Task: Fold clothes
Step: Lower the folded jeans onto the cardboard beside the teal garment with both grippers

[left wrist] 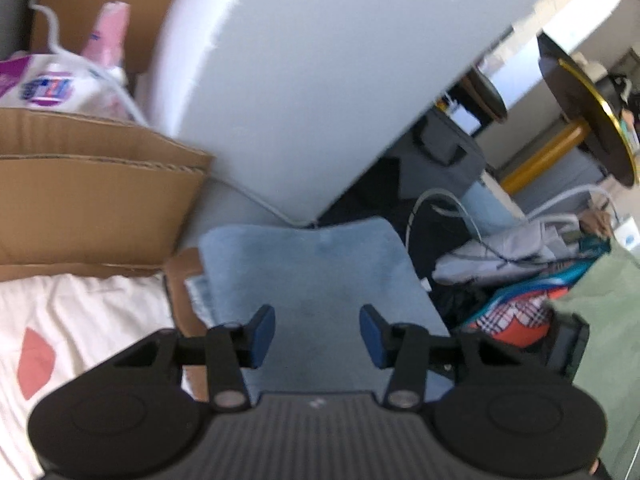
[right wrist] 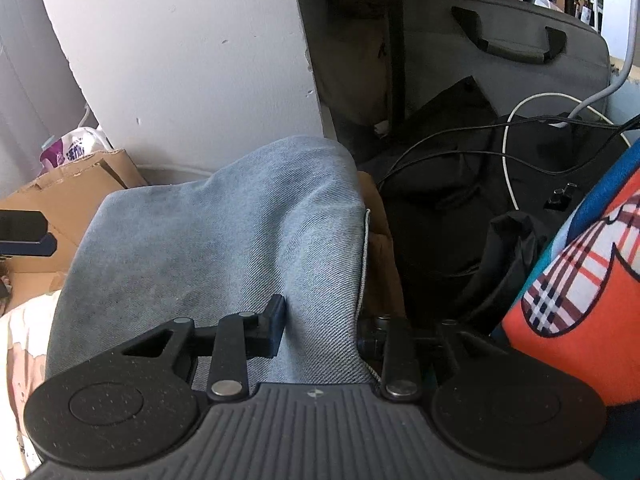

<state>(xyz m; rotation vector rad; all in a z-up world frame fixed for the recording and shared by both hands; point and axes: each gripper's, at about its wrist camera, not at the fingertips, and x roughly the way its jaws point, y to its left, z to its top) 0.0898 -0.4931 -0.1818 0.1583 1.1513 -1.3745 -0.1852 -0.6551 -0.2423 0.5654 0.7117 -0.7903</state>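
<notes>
left wrist view: the left gripper [left wrist: 317, 334] hangs empty, jaws apart, above the folded blue denim garment [left wrist: 316, 276], with a heap of unfolded clothes [left wrist: 532, 280] at three o'clock. right wrist view: the right gripper [right wrist: 320, 328] pinches the denim's edge at six o'clock, so this fold looks nearly done, the heap still left.

- Light blue denim garment [right wrist: 224, 232], probably jeans: folded into a thick rectangular pad, faded twill, stitched edge on its right side.
- It lies flat [left wrist: 320, 280] between cardboard and a pile of clothes.
</notes>
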